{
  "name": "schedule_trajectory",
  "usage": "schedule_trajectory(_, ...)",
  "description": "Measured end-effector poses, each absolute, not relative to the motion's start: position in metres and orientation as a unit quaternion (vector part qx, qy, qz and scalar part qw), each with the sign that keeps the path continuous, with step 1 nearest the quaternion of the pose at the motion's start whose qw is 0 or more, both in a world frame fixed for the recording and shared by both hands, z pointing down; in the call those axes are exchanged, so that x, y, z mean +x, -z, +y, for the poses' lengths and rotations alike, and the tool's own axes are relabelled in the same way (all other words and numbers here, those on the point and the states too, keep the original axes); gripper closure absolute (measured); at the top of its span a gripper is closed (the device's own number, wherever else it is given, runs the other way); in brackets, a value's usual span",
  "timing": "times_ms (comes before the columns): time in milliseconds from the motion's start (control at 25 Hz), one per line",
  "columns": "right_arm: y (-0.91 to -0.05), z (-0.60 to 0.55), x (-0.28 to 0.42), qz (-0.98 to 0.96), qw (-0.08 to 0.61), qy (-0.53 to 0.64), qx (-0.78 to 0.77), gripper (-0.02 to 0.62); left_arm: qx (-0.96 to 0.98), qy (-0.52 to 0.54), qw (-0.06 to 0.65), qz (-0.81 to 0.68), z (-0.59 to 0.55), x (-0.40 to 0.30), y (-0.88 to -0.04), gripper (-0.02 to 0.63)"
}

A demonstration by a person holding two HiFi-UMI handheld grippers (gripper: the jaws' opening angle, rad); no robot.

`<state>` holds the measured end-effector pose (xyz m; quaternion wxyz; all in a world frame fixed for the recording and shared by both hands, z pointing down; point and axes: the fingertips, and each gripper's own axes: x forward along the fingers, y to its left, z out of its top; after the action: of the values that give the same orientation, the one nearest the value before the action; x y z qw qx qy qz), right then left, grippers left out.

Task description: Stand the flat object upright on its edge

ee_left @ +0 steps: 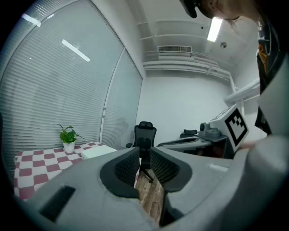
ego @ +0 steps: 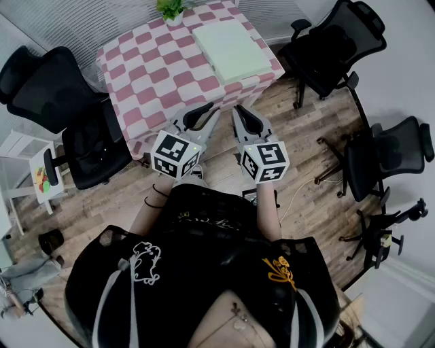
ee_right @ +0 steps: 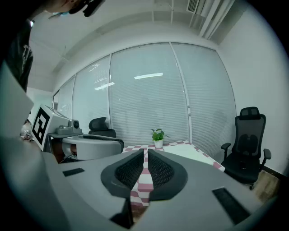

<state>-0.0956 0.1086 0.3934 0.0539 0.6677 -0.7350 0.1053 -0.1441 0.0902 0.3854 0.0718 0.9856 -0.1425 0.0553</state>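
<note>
The pale flat object (ego: 230, 49) lies flat at the checked desk's (ego: 156, 75) far end, well apart from both grippers. The left gripper (ego: 206, 109) and right gripper (ego: 240, 110) hang over the wooden floor (ego: 306, 197), jaws pressed together on nothing. The plant (ego: 170, 8) is cut off by the head view's top edge

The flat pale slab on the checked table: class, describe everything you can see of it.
The flat slab is pale greenish-white, rectangular and fairly thick, with a plain matte top. It lies flat on the pink-and-white checked tablecloth, towards the table's right side. A small potted plant stands near one far corner, apart from it. Nothing rests on it.
</note>
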Motion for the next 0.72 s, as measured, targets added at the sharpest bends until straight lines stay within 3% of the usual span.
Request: schedule_trajectory(720, -0.414, 0.078, -0.11, -0.716, 0.059, -0.131, 0.683, 0.56, 0.987, -0.057, 0.084, -0.125, 0.05, -0.16, -0.4, 0.525)
